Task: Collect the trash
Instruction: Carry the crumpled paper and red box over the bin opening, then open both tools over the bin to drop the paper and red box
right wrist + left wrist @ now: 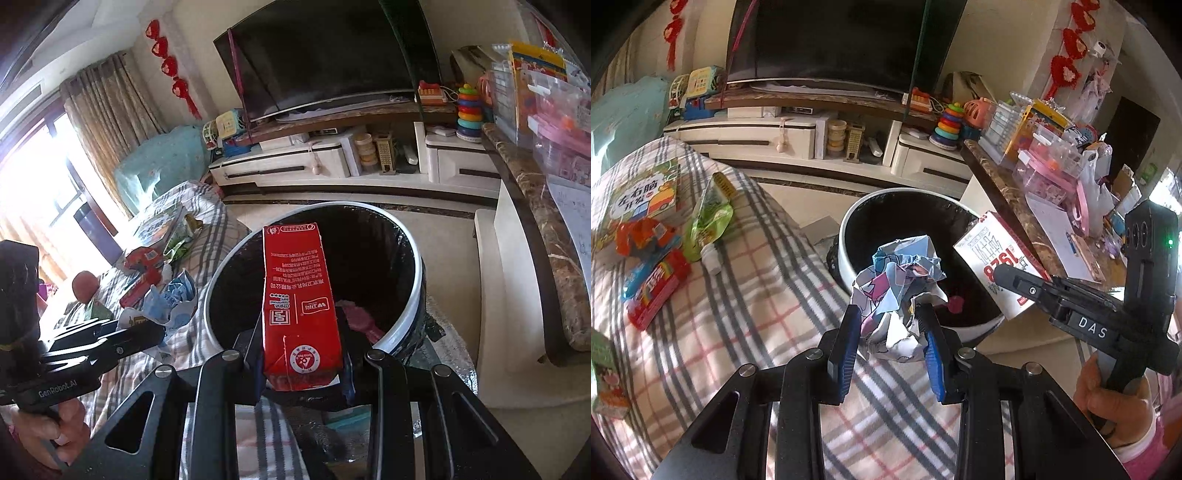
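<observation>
Left wrist view: your left gripper (888,332) clamps the paper wad (899,291) at the bin (846,236) rim; release early and it lands on the bed (757,295). Right gripper (301,373) grips the carton (297,295) over the bin.

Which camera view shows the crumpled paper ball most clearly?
The left wrist view: the crumpled paper ball sits centred between the left gripper fingers, above the trash bin rim. The right wrist view shows only part of it, small at the left edge.
</observation>
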Tool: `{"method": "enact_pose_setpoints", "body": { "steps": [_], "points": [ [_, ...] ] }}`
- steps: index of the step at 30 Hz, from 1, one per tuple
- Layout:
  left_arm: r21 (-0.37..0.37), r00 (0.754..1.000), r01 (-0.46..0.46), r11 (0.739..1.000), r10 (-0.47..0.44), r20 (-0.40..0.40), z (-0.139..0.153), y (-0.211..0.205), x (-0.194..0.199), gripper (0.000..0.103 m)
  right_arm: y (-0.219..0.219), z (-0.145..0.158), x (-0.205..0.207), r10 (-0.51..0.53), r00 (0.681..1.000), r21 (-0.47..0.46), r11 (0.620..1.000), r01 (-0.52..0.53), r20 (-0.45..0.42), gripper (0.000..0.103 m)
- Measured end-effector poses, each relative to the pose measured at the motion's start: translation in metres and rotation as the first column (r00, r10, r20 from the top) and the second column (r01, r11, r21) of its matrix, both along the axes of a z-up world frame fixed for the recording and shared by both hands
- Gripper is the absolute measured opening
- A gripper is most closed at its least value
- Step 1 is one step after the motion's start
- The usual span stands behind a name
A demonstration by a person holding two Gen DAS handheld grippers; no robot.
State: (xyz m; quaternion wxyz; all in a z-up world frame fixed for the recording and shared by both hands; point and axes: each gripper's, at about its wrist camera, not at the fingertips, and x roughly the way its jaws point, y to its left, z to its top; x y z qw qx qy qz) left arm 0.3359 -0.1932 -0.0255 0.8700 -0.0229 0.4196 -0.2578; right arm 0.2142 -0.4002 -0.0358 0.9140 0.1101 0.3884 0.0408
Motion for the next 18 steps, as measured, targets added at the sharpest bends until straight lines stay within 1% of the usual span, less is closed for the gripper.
{"method": "enact_pose_setpoints", "body": {
  "steps": [8,18],
  "points": [
    [0.013,1.000,0.015,1.000,-0.015,0.015,0.002,-0.014,0.016,0.031,-0.004,0.002,0.012,0.004,1.000,-0.019,1.000,-0.004,-0.005,0.030],
    [0.035,1.000,0.026,0.999,-0.026,0.000,-0.004,-0.029,0.038,0.032,-0.008,0.000,0.027,0.003,1.000,-0.038,0.999,-0.004,-0.023,0.030]
  ]
}}
